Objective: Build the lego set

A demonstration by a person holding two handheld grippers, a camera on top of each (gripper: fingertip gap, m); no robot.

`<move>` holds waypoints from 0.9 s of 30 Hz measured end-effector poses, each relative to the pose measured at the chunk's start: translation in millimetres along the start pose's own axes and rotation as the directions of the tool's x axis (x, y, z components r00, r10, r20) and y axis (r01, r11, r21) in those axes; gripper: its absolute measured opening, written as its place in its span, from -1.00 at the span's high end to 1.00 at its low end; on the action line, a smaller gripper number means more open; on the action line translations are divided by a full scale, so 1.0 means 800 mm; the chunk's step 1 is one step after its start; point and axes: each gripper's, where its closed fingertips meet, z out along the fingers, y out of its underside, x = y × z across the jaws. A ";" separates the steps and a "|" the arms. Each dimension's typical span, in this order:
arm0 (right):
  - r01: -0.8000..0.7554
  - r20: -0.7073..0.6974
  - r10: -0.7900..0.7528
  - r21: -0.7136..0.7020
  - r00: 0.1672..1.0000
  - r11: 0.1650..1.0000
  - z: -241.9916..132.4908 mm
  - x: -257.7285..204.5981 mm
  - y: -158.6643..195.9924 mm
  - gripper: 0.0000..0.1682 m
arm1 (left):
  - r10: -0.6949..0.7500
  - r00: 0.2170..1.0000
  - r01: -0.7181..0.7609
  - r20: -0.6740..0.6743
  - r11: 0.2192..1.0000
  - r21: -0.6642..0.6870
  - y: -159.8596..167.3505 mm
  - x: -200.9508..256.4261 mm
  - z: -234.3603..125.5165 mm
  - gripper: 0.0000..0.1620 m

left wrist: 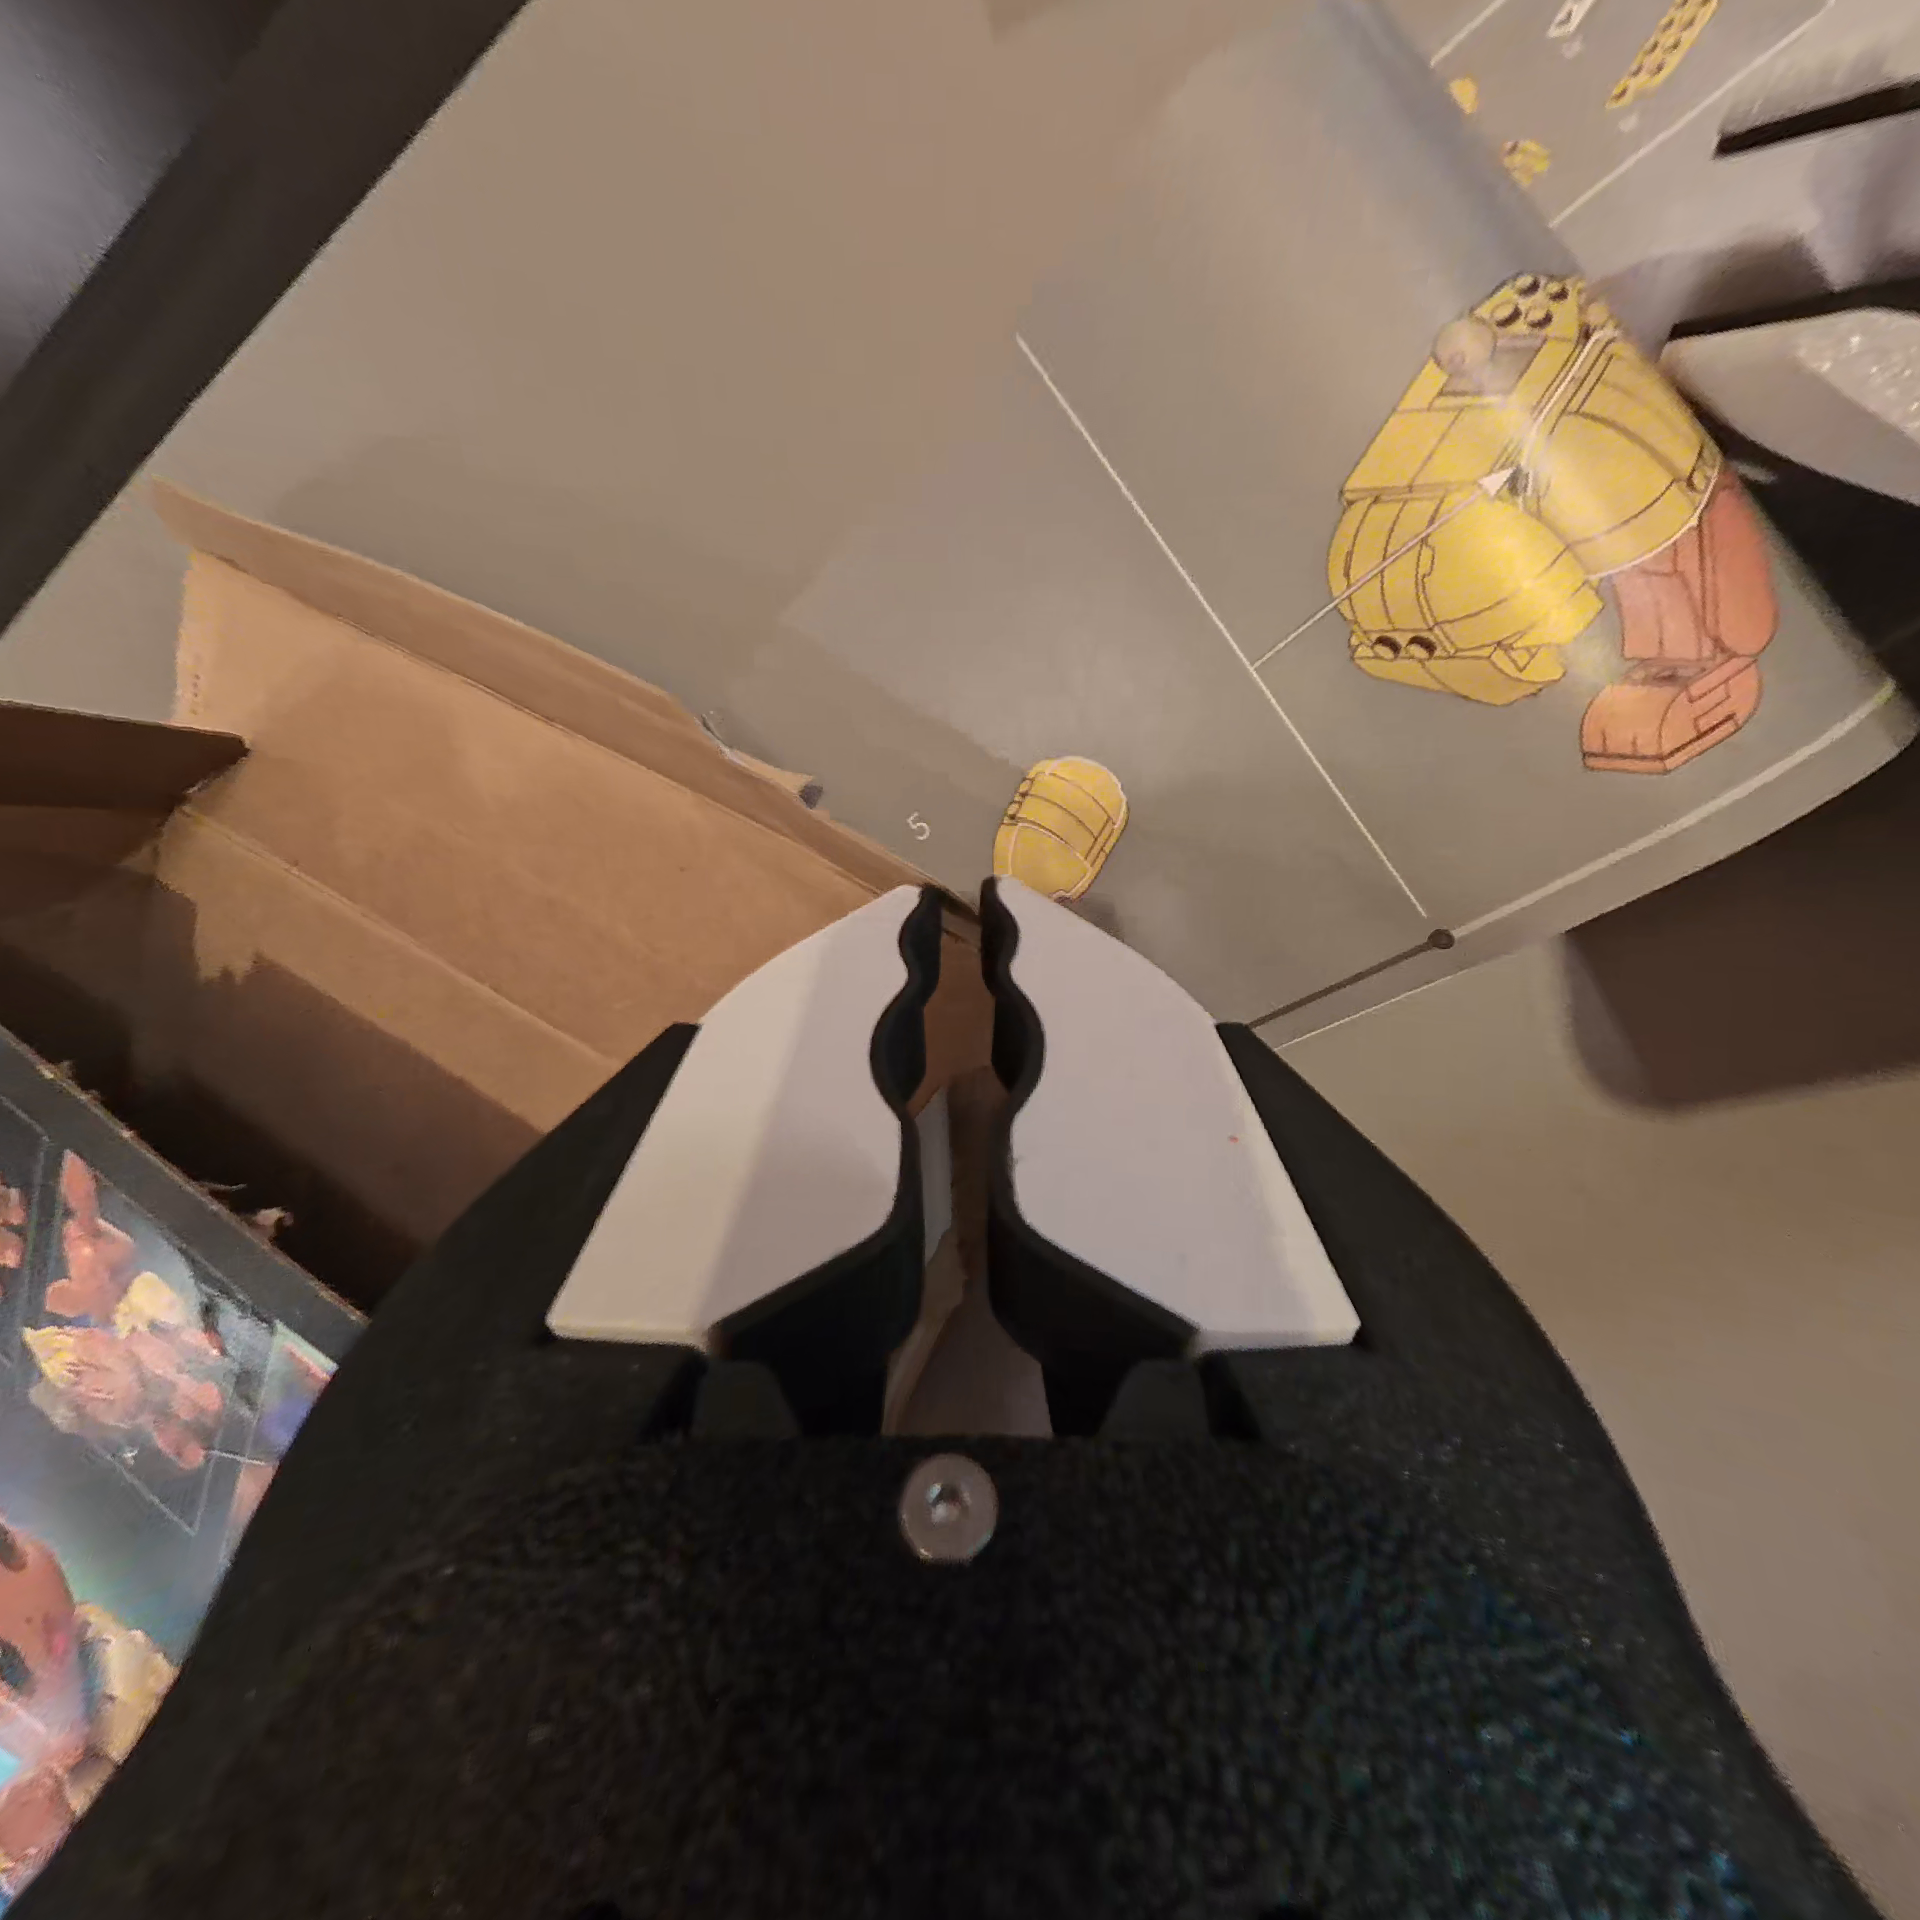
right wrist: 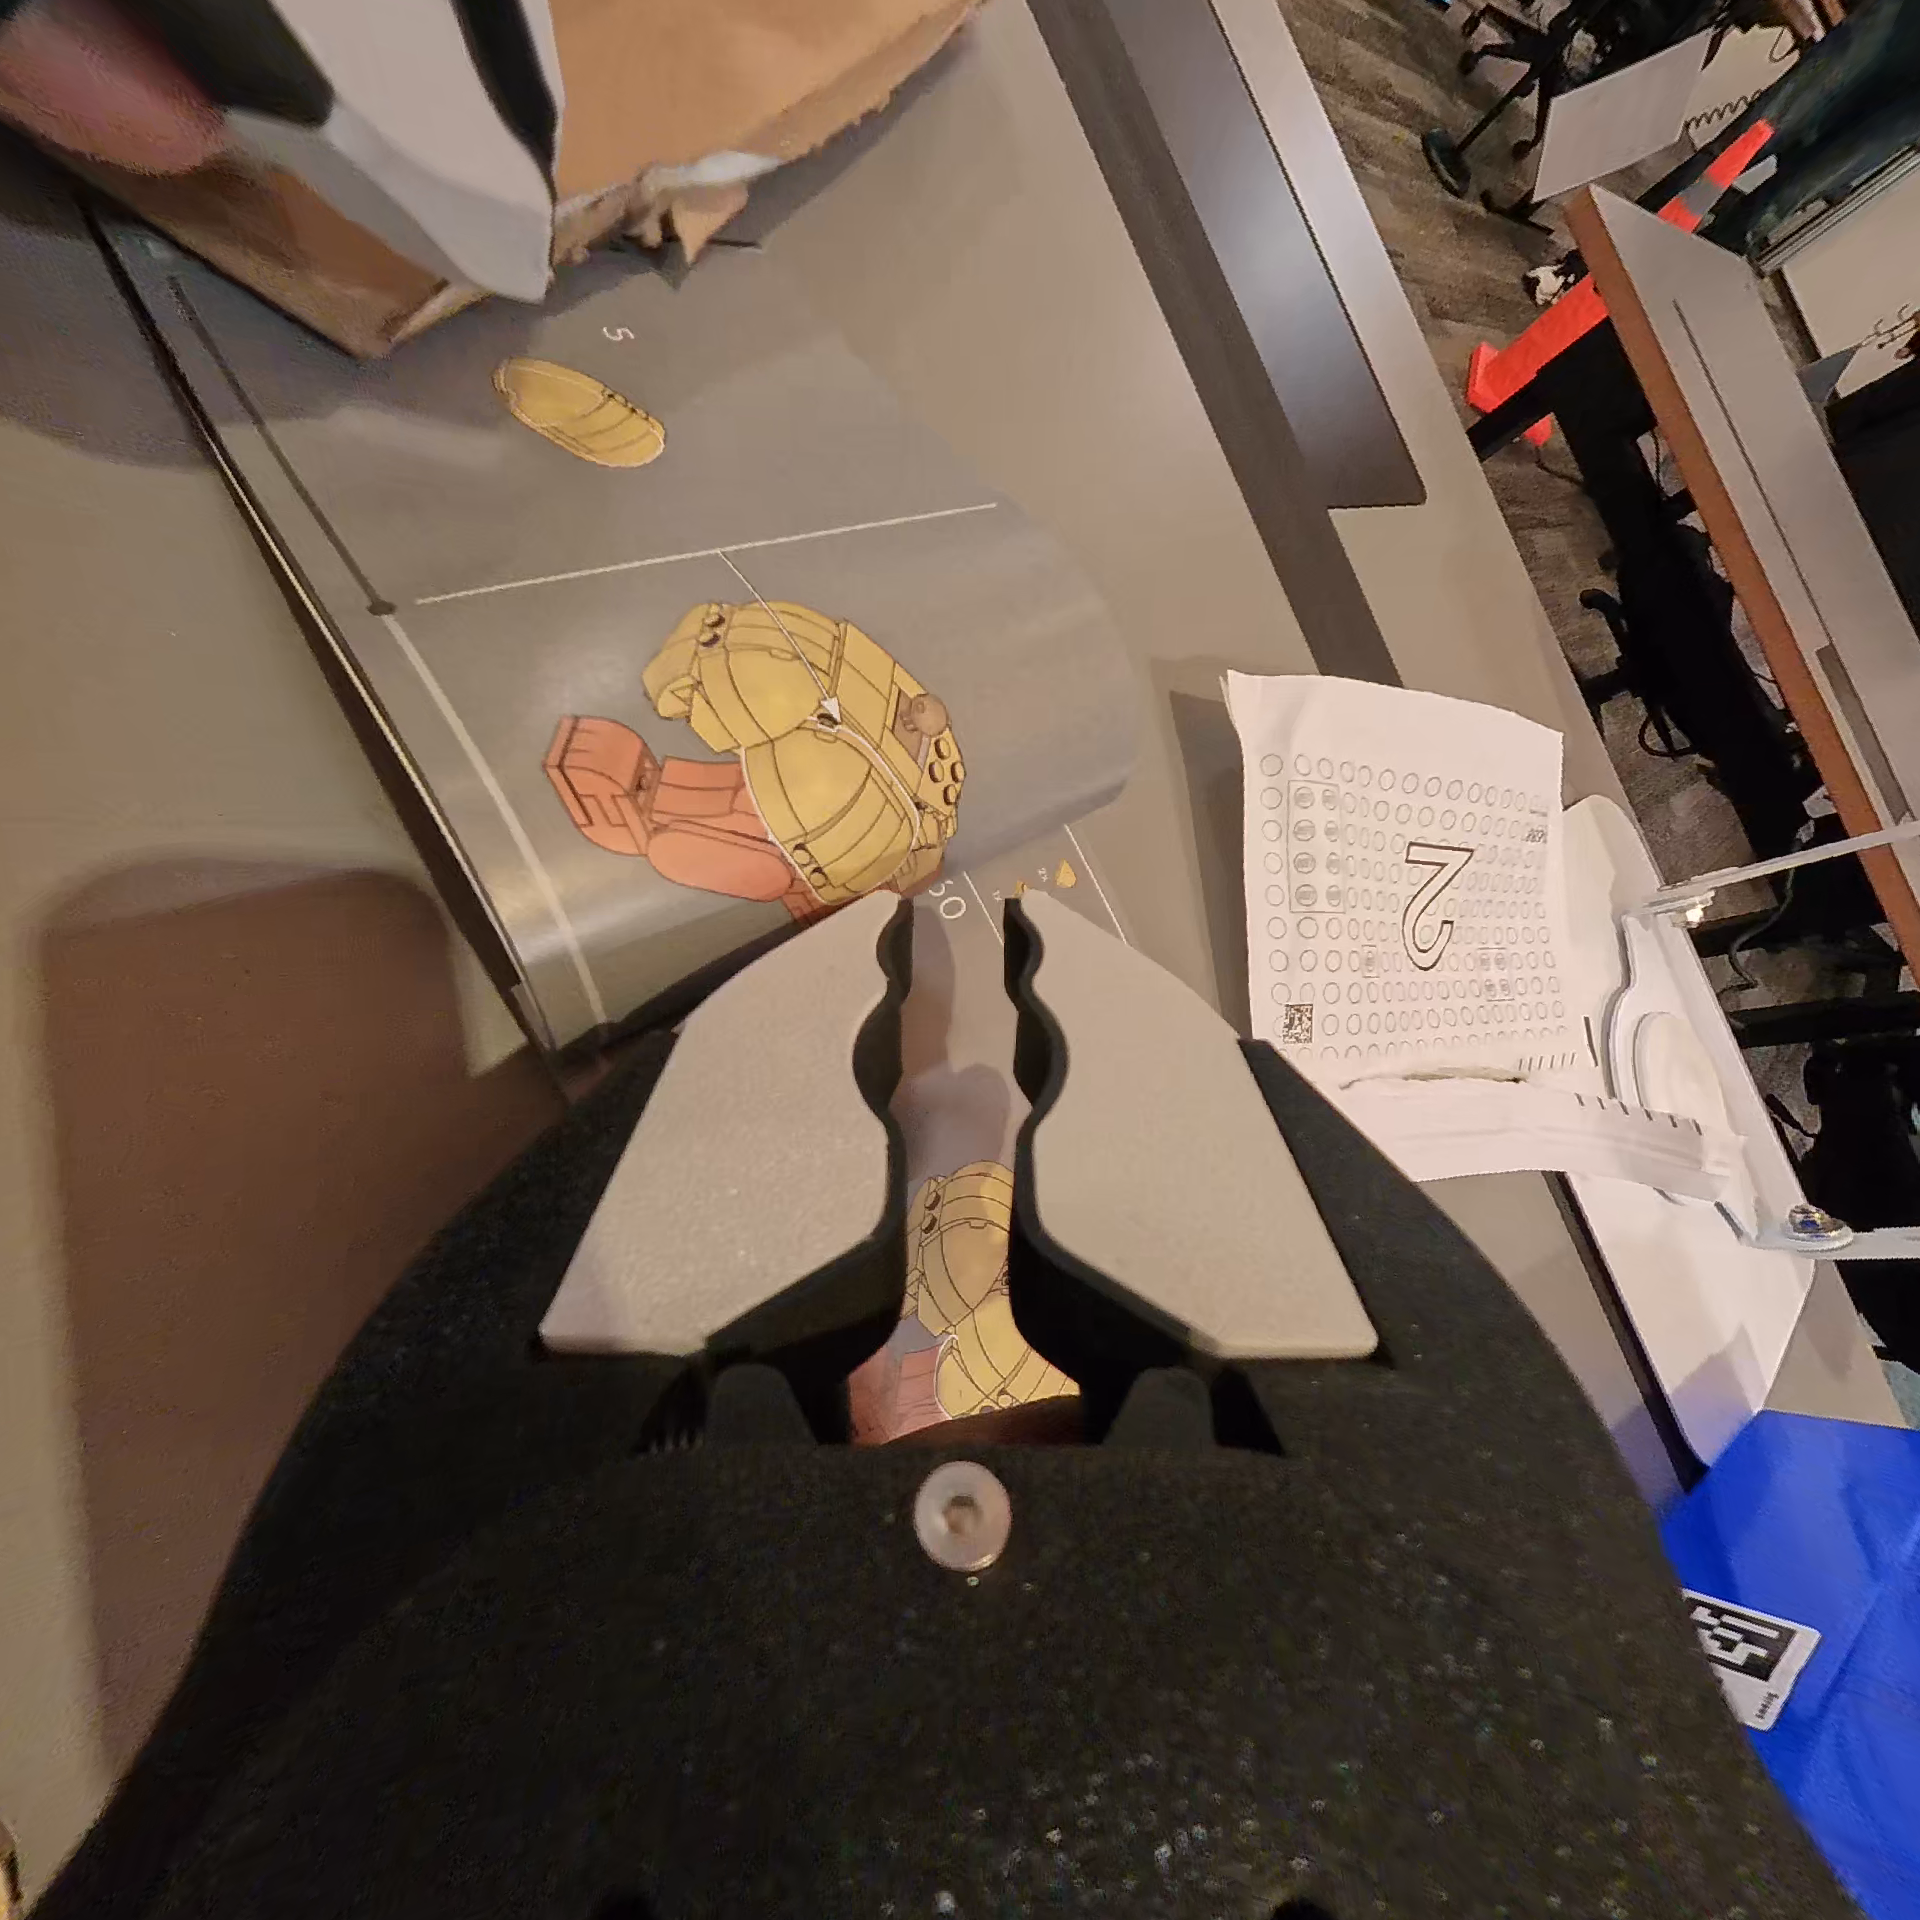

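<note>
No loose bricks show. The open instruction booklet [left wrist: 1039, 520] lies on the grey table, with a printed yellow and orange model on its page [right wrist: 810, 758]. That page curls upward. My right gripper [right wrist: 956, 909] hovers low over the booklet, jaws a narrow gap apart, with the curled page's edge at its tips and nothing pinched. It also shows at the upper right of the left wrist view [left wrist: 1829, 260]. My left gripper [left wrist: 961, 904] is shut with nothing seen between the pads, at the booklet's edge beside the cardboard box [left wrist: 416, 831]. It appears in the right wrist view's top left [right wrist: 447, 156].
The printed set box [left wrist: 125, 1403] lies left of the cardboard box [right wrist: 727, 104]. A white numbered paper bag [right wrist: 1403, 883] lies right of the booklet, on white sheets [right wrist: 1662, 1299], with a blue thing [right wrist: 1818, 1558] nearer. The table edge and room clutter are at the far right. The gap from one gripper's tips to the other's is roughly 12 cm.
</note>
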 end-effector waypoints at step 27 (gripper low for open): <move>0.007 0.068 -0.011 0.064 0.998 0.998 0.002 -0.011 -0.032 0.79 | 0.033 0.999 -0.033 0.007 0.999 -0.039 0.009 0.002 -0.001 0.91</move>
